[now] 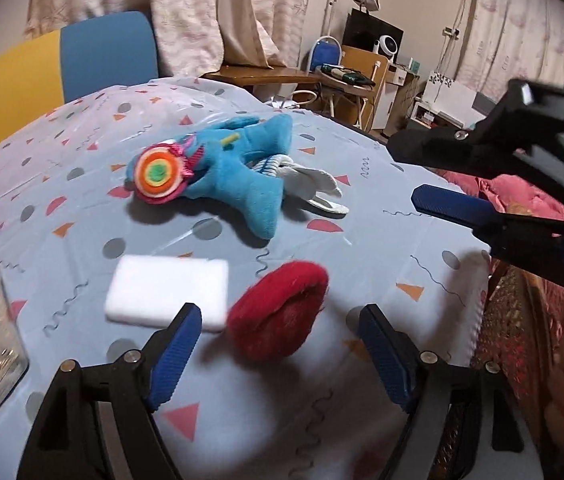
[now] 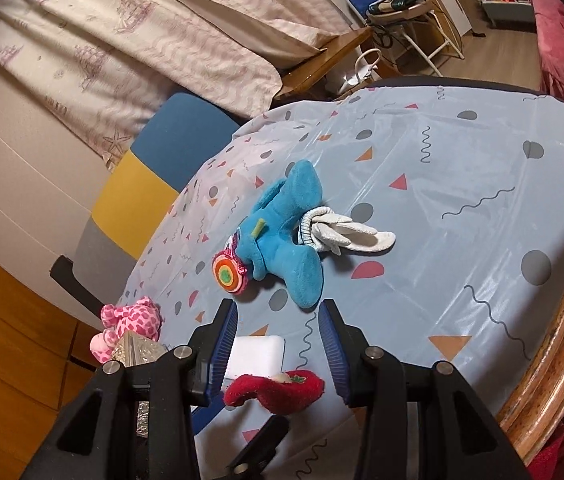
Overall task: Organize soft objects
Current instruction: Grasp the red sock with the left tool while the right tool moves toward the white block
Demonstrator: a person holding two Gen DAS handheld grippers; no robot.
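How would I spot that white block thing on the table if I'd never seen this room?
Start at the round table under the pale blue patterned tablecloth. Find the big blue plush toy in the middle; nearer the camera than it lies the white rectangular foam sponge, beside a red fuzzy plush piece. It alone is plain white, flat and box-shaped.

Left wrist view: low, close over table (image 1: 433,240), facing across it toward curtains. Right wrist view: higher, rolled sideways, tilted down from table's wooden edge. 2 views share blue plush (image 1: 238,168) (image 2: 285,240), white sponge (image 1: 166,294) (image 2: 258,354), red plush (image 1: 280,314) (image 2: 278,390).
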